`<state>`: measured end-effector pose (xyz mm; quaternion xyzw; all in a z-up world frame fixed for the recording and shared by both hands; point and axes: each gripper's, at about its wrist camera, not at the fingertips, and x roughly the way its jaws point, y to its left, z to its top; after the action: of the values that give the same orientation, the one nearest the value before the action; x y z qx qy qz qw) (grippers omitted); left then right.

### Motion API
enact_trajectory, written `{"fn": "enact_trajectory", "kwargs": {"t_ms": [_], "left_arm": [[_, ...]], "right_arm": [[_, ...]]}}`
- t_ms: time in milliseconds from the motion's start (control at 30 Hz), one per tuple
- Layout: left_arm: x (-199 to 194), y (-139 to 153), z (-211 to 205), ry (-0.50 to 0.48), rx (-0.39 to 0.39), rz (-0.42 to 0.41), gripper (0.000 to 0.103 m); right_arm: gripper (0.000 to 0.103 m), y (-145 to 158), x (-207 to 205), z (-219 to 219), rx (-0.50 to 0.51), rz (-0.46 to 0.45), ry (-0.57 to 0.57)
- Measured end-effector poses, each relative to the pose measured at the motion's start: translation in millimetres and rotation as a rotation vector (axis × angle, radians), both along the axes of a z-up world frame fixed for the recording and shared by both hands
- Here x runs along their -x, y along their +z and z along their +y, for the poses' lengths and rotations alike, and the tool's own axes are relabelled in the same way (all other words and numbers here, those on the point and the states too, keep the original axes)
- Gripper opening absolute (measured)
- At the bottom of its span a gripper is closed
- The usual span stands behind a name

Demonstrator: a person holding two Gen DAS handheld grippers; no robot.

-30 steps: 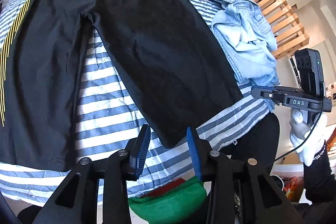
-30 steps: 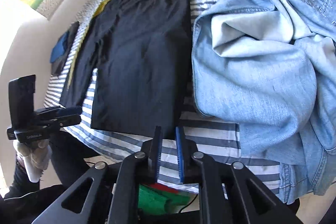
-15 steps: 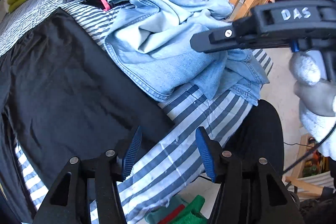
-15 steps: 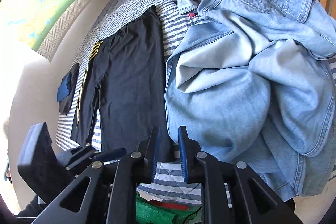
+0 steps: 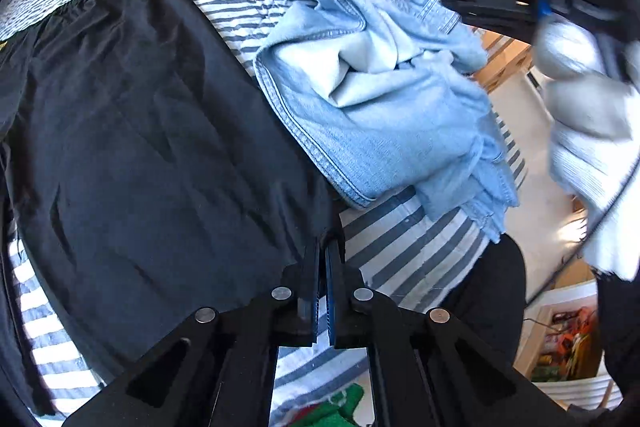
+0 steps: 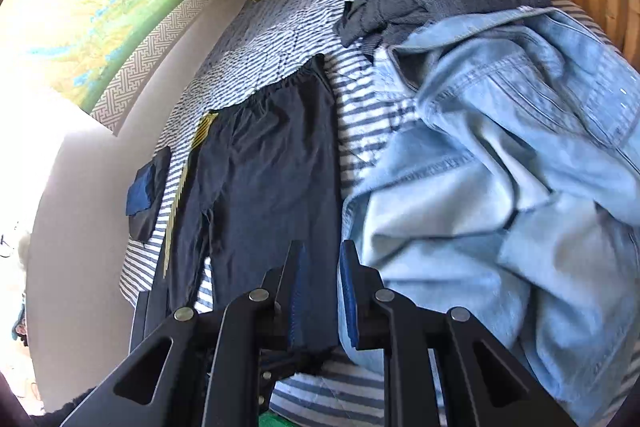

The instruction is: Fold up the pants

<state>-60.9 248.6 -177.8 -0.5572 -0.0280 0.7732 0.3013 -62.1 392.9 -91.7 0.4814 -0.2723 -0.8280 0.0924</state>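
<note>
Pants [image 5: 132,131]: left wrist view, we see them flat on the striped bedspread [image 5: 404,251], hem corner at its near edge, denim jacket [image 5: 384,107] just beside. Left gripper [image 5: 322,267] clamped on that hem corner. Right wrist view: pants [image 6: 272,183] run along the bedspread [image 6: 360,107]; our right gripper [image 6: 322,291] has fingers parted, empty, over the pants' jacket-side [image 6: 500,187] edge.

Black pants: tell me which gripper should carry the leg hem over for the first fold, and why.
Left. The left gripper is already shut on the hem corner of the black pants, nearest the denim jacket. The right gripper is open, hovering above that same leg with nothing held.
</note>
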Motion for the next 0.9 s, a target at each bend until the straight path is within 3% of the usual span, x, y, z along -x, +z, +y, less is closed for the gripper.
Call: {"fn": "enact_trajectory", "kwargs": {"t_ms": [100, 200, 467, 667, 700, 767, 900], "left_arm": [[-3.5, 22.2, -19.2, 0.024, -0.03, 0.041, 0.002], [-6.7, 38.3, -40.0, 0.06, -0.065, 0.064, 0.002], [-0.5, 48.6, -94.9, 0.145, -0.099, 0.073, 0.002], [-2.4, 42.1, -133.0, 0.184, -0.121, 0.061, 0.002], [-2.3, 41.3, -140.9, 0.196, -0.134, 0.056, 0.002], [-2.9, 39.9, -158.4, 0.225, -0.161, 0.049, 0.002], [-13.5, 39.4, -206.1, 0.317, -0.201, 0.061, 0.002]], "right_arm": [[0.027, 3.9, 54.8, -14.6, -0.028, 0.021, 0.017], [0.028, 0.7, 119.3, -27.9, -0.058, 0.011, 0.027], [0.028, -50.5, 254.3, -51.3, -0.12, -0.091, -0.013], [0.028, -94.4, 291.6, -53.7, -0.105, -0.176, -0.044], [0.024, -98.2, 293.8, -56.2, -0.103, -0.189, -0.04], [0.001, -99.1, 296.5, -64.1, -0.143, -0.21, -0.037], [0.001, -71.0, 302.0, -87.5, -0.234, -0.165, -0.034]]}}
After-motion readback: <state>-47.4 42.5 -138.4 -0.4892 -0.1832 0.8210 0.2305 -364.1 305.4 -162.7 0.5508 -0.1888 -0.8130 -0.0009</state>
